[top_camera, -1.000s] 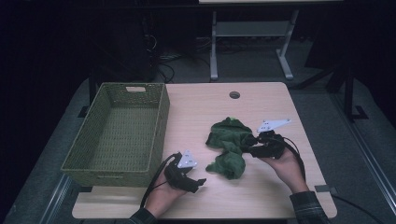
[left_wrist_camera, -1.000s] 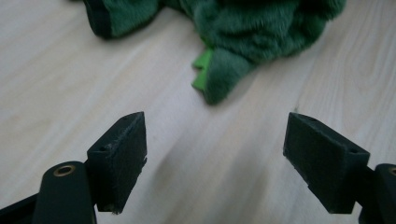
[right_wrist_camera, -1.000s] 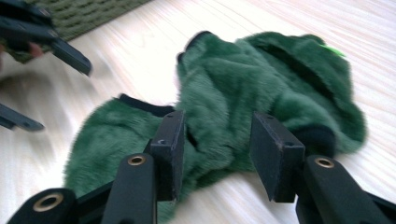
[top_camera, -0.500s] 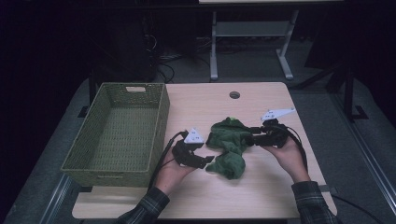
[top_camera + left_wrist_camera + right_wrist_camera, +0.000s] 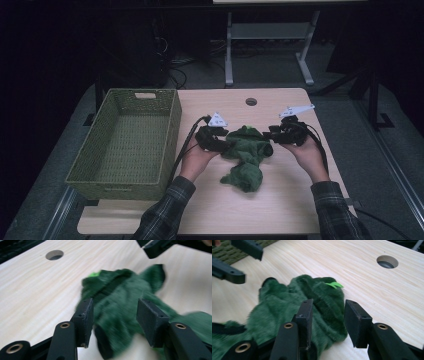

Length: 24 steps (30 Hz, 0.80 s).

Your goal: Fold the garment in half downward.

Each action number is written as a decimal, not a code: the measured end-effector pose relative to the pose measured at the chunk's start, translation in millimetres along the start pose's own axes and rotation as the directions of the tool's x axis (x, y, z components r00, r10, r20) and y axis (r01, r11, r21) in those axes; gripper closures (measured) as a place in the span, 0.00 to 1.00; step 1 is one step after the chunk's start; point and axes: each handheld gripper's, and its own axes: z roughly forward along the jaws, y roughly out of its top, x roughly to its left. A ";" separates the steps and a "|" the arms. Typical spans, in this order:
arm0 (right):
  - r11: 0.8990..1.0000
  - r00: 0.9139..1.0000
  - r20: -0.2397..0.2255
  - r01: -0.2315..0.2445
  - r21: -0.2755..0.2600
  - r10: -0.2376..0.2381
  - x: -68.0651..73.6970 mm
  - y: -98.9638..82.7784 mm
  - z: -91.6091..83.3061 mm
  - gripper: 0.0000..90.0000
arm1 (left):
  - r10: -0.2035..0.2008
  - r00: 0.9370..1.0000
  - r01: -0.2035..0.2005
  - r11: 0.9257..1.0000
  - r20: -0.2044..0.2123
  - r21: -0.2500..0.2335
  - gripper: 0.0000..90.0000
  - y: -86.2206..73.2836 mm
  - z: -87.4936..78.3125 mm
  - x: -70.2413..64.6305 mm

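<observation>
a: from the left, there's an empty green woven basket (image 5: 125, 140) on the pale wooden table (image 5: 280, 210). what's in hand?

b: a two-sided pickup of the fuzzy dark green cloth (image 5: 247, 155) bunched mid-table. the left gripper (image 5: 225, 145) has just been closing its jaws, cloth between them, though the pads don't look pressed in yet.

a: and the right gripper (image 5: 267, 137)?

b: it straddles the cloth's far edge; i can't tell whether it pinches. next, i'd judge, both must bite firmly before lifting toward the basket.

a: obstacles?

b: just the basket's wall. the round cable hole (image 5: 251, 101) sits clear.
</observation>
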 end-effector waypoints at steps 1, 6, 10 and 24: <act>1.000 1.000 0.002 -0.007 0.005 0.007 -1.6 1.8 2.5 0.66 | -0.002 1.000 0.002 1.000 -0.004 0.009 0.53 2.0 5.1 3.0; 0.999 1.000 0.012 -0.019 0.036 0.019 -12.4 2.3 18.9 0.66 | 0.016 0.999 -0.014 0.998 -0.034 0.053 0.56 7.1 30.0 18.5; 0.998 0.999 -0.001 -0.034 0.060 0.034 -18.7 -0.6 30.7 0.66 | -0.001 1.000 0.002 0.997 -0.014 0.083 0.55 6.9 45.6 29.6; 0.988 0.999 -0.012 -0.048 0.148 0.050 -26.9 -16.6 58.8 0.67 | -0.021 1.000 0.018 0.986 0.019 0.166 0.53 -6.1 71.6 46.9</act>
